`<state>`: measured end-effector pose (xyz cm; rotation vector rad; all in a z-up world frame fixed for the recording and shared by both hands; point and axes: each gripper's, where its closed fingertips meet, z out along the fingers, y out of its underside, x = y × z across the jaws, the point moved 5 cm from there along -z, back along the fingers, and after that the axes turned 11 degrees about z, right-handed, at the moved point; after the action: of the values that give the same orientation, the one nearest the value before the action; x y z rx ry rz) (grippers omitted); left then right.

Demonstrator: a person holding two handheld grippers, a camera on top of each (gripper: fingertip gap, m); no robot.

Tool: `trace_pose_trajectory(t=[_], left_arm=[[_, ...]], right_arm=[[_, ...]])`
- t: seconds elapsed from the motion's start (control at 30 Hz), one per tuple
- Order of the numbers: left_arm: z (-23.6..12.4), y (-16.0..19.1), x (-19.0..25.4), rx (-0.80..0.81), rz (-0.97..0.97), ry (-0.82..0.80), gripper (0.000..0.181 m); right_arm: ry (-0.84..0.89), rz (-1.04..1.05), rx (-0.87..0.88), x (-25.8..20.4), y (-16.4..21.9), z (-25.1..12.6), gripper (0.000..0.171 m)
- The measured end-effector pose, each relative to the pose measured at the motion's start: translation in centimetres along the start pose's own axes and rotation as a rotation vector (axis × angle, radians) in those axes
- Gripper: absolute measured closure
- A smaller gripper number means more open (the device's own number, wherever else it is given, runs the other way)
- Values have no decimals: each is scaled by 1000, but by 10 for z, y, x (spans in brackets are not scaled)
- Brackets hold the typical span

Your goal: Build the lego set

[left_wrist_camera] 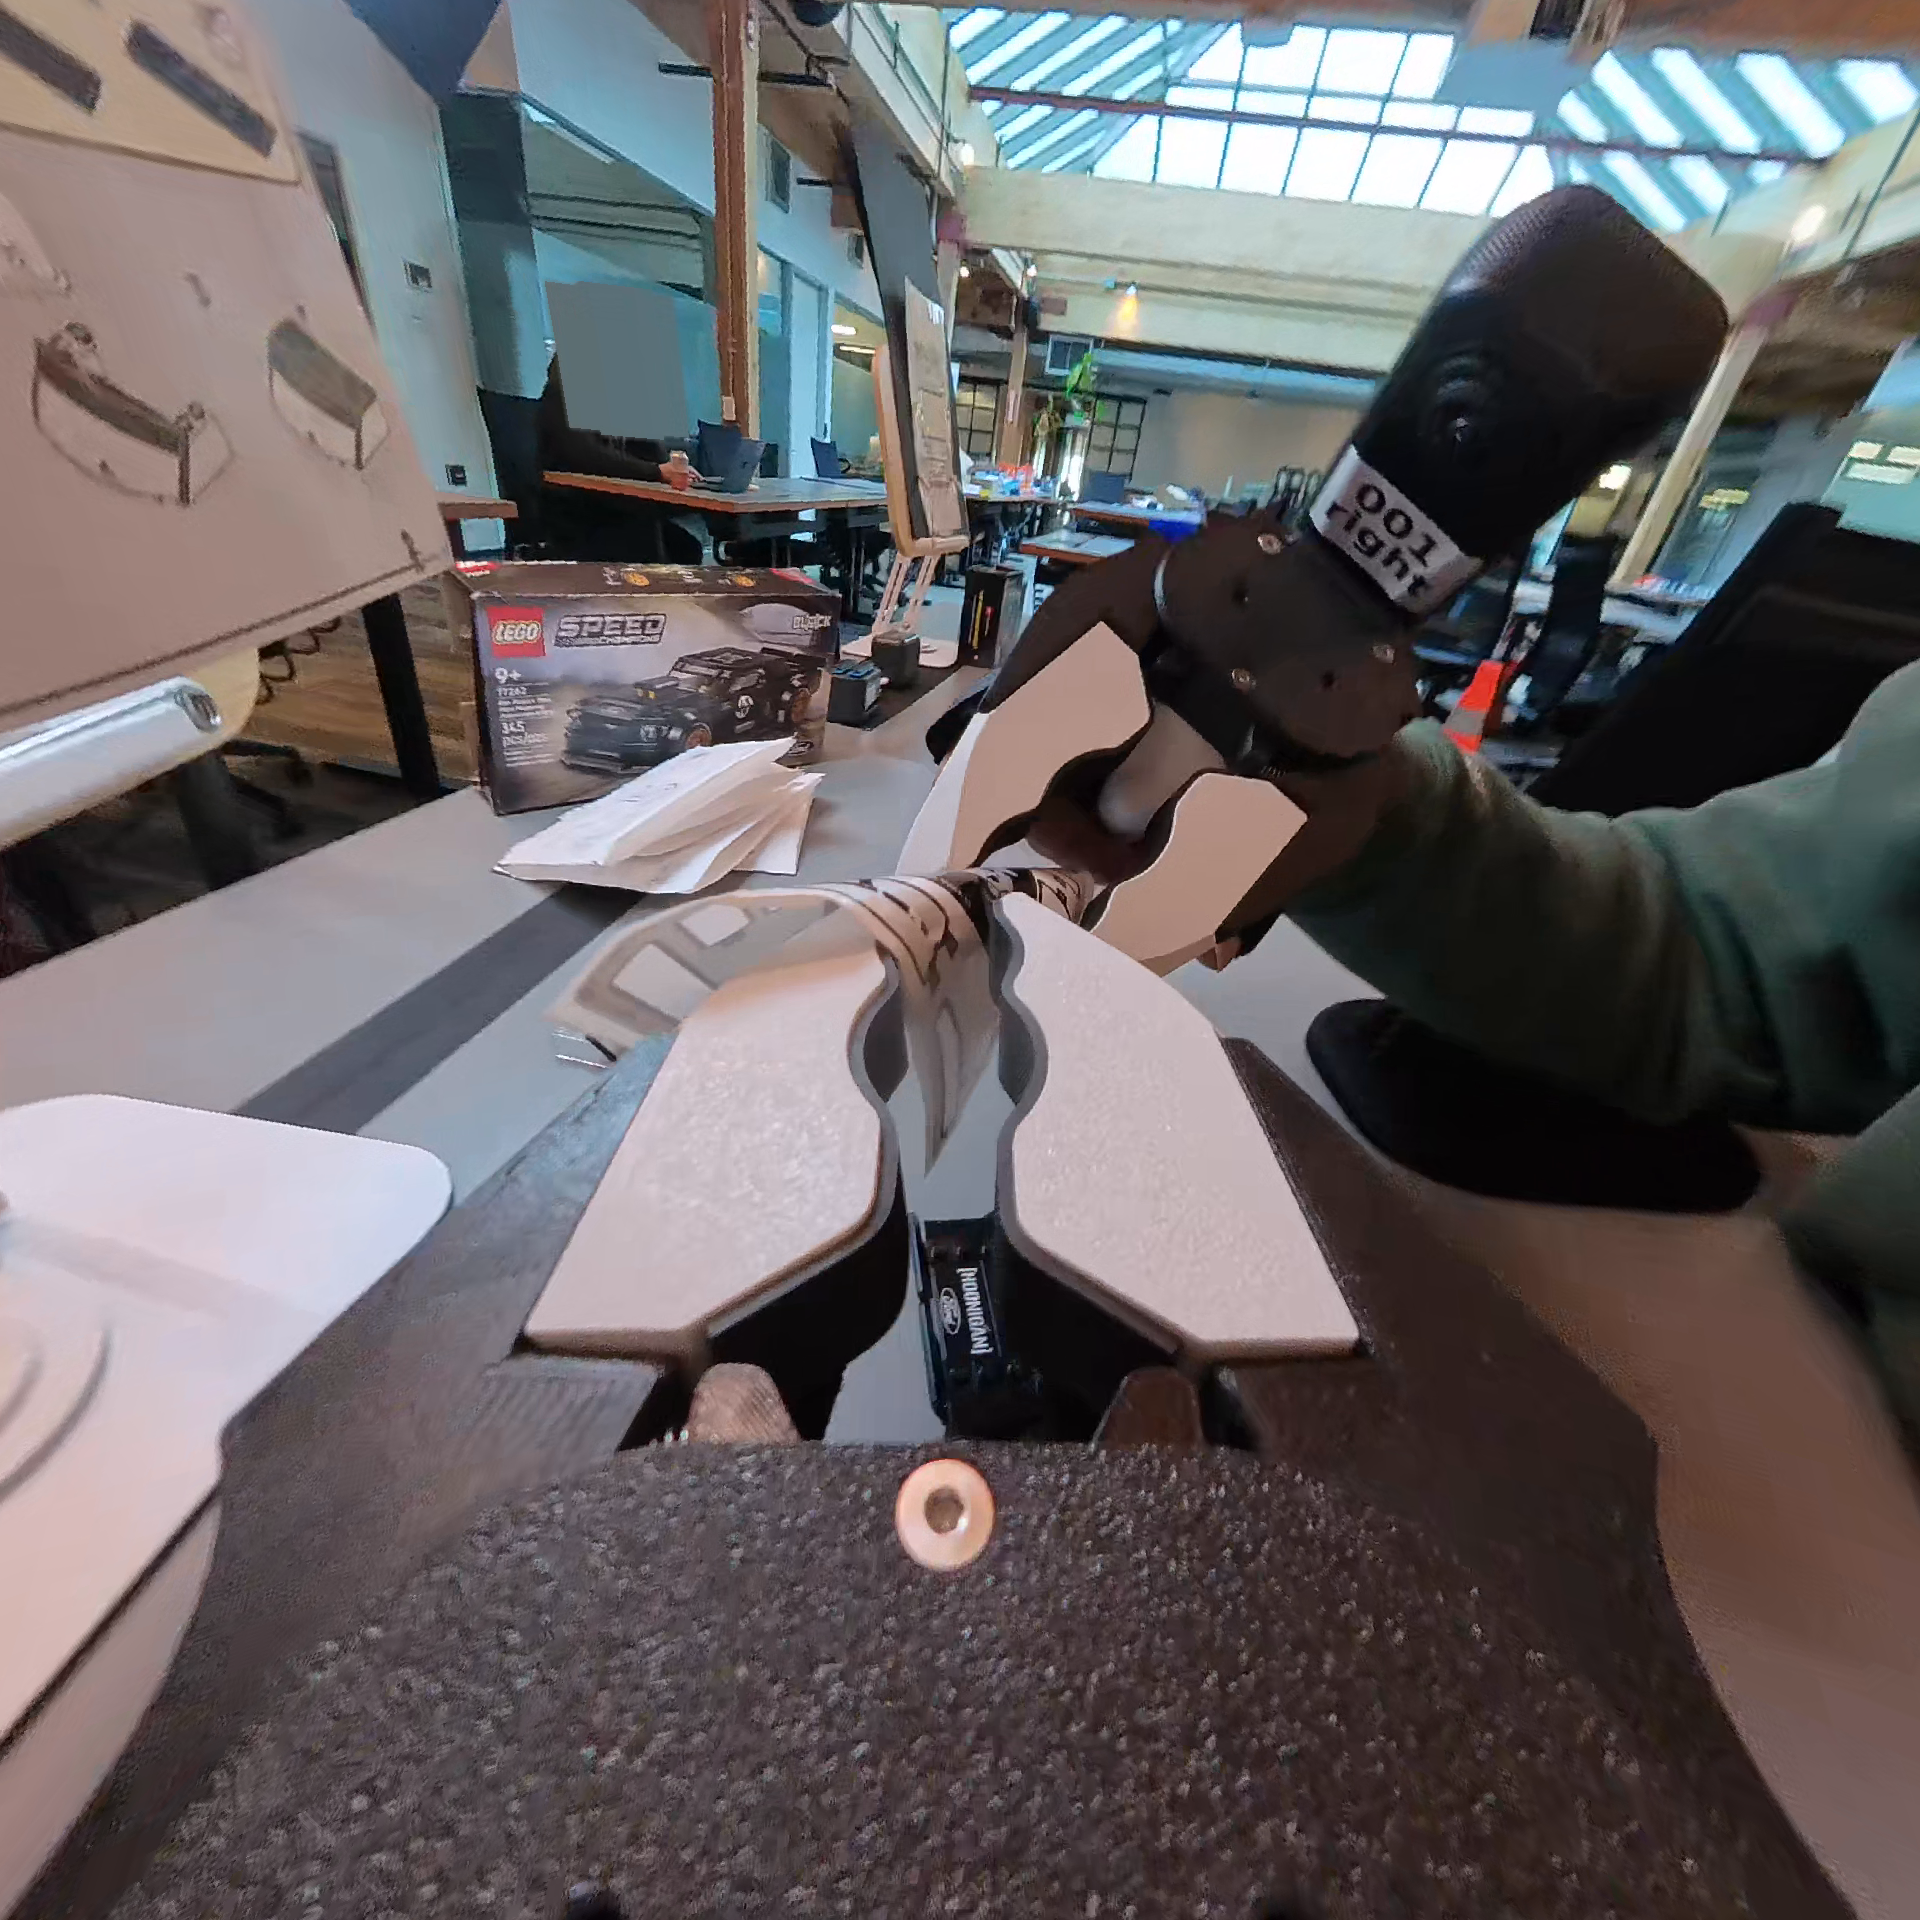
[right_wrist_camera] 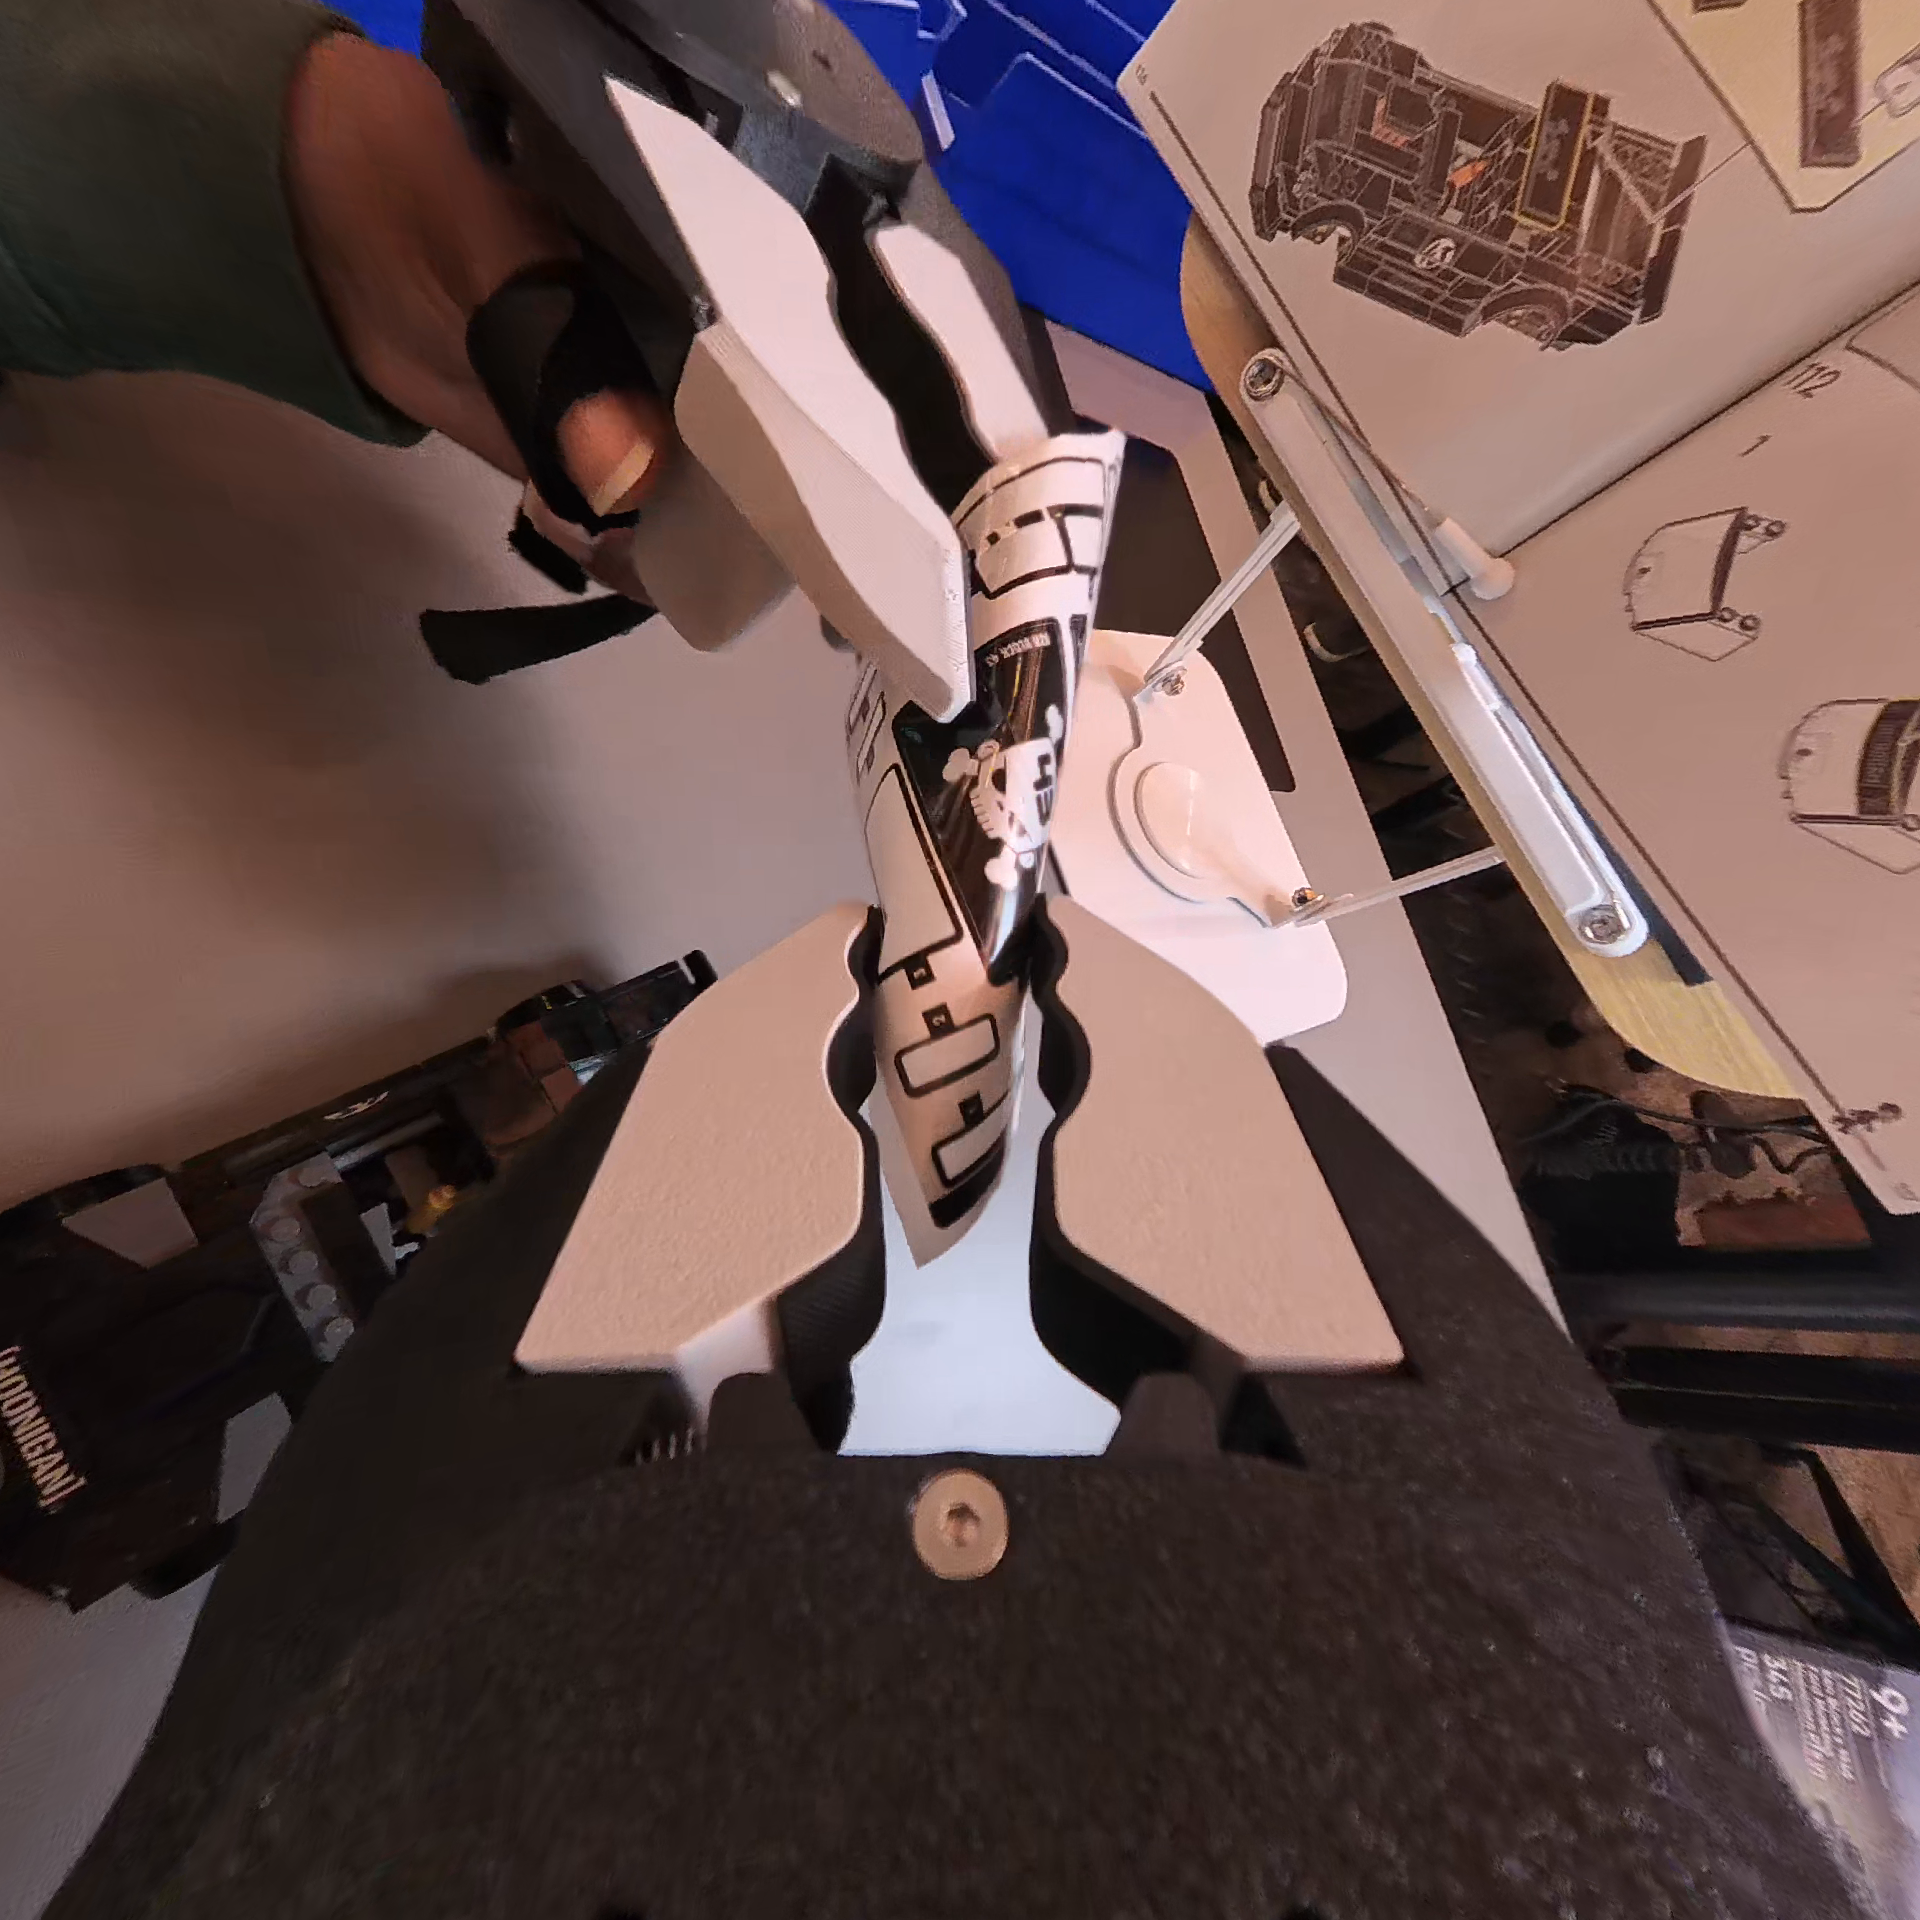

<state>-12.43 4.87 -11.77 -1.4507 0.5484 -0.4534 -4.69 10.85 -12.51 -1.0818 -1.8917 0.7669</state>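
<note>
L gripper (left_wrist_camera: 943, 997) & R gripper (right_wrist_camera: 954, 940) pinch printed sticker sheet (right_wrist_camera: 977, 831)

Open loft workspace, skylights (left_wrist_camera: 1299, 135) overhead (bright daylight), wooden posts (left_wrist_camera: 736, 208), long desks (left_wrist_camera: 727, 497), grey tabletop (left_wrist_camera: 260, 997)

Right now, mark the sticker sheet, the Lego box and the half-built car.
sticker sheet (right_wrist_camera: 961, 1101): right wrist view, white lower part between the tongs.
Lego box (left_wrist_camera: 655, 675): left wrist view, front face.
half-built car (right_wrist_camera: 301, 1236): right wrist view, studded grey plate.
</note>
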Motion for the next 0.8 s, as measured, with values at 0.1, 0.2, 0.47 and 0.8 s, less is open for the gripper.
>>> trace_pose_trajectory(t=[0.1,0.2,0.47,0.8], left_arm=[[1,-1,4,-27,85,-13,169],[2,0,6,-77,164,-33,169],[4,4,8,-119,206,-29,175],[3,8,12,-149,219,19,181]], right_arm=[[-30,15,-8,-2,2,0,146],[-64,37,-14,-3,4,-1,147],[-80,65,-13,1,7,-2,148],[-112,77,14,1,4,-10,141]])
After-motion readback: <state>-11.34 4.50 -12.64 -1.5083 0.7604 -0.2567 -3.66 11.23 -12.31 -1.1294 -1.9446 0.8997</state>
